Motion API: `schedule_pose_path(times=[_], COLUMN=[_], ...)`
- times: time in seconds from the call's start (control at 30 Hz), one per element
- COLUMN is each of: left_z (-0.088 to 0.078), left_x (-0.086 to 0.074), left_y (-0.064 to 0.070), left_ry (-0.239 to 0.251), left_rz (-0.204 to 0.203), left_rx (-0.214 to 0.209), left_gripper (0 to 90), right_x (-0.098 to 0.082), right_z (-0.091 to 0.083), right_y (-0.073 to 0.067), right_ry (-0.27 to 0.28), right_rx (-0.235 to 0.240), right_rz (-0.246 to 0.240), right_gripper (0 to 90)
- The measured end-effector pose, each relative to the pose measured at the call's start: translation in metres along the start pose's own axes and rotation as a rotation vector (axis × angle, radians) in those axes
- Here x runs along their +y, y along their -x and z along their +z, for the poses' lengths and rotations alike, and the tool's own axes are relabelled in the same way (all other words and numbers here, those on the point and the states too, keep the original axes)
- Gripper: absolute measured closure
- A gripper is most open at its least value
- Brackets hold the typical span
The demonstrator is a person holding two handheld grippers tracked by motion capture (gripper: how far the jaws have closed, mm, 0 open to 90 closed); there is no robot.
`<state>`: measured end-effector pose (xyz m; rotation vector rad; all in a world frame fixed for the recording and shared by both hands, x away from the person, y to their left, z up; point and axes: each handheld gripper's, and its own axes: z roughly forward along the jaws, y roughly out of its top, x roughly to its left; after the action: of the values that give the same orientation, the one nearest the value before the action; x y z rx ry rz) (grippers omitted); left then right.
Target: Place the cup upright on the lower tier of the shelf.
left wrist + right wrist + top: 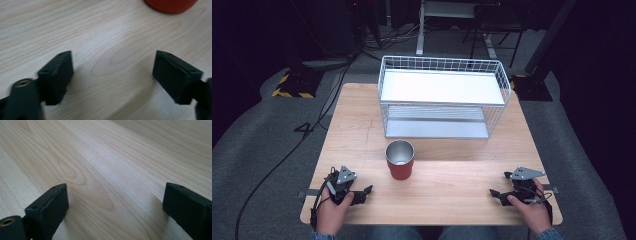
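A red cup (400, 159) with a shiny metal inside stands upright in the middle of the wooden table (362, 115), its base edge showing at the top of the left gripper view as the red cup (171, 5). My left gripper (364, 192) rests low at the table's front left, open, with bare wood between its jaws (112, 65). At the front right my right gripper (495, 195) lies on the table, open too, nothing between its jaws (115, 195). Both point inward, apart from the cup.
A white wire rack (442, 95) with two shelves stands at the back of the table, behind the cup. Cables (287, 155) run over the grey floor at the left. A yellow-black striped base (292, 85) sits beyond the table's left corner.
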<state>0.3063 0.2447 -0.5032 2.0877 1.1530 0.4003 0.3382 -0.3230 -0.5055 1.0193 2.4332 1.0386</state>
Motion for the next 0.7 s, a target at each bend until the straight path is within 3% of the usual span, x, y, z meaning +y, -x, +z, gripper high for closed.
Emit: schedule_pose_path(times=[0.03, 0.13, 0.23, 0.27, 0.37, 0.7], left_z=[0.000, -0.002, -0.007, -0.007, -0.010, -0.009], left_x=[0.000, 0.002, 0.008, 0.008, 0.015, 0.027], left_y=[0.001, 0.001, 0.004, 0.004, 0.008, 0.019], left_ry=[0.013, 0.033, 0.102, 0.102, 0.169, 0.309], left_rz=[-0.008, 0.000, -0.012, -0.012, 0.002, 0.007], left_rx=[0.002, 0.004, -0.028, -0.028, -0.052, -0.109], left_gripper=[15.0, 15.7, 15.6, 15.6, 15.6, 15.6], right_x=[0.000, 0.000, 0.000, 0.000, 0.000, 0.000], right_z=[0.000, 0.000, 0.000, 0.000, 0.000, 0.000], right_y=[0.000, 0.000, 0.000, 0.000, 0.000, 0.000], right_ry=[-0.001, -0.002, -0.001, -0.001, -0.001, 0.000], right_rx=[-0.001, -0.001, -0.001, -0.001, -0.001, 0.000], right_rz=[0.000, 0.000, -0.001, -0.001, -0.001, 0.000], right_gripper=[6.5, 6.5, 6.5, 6.5, 6.5, 6.5])
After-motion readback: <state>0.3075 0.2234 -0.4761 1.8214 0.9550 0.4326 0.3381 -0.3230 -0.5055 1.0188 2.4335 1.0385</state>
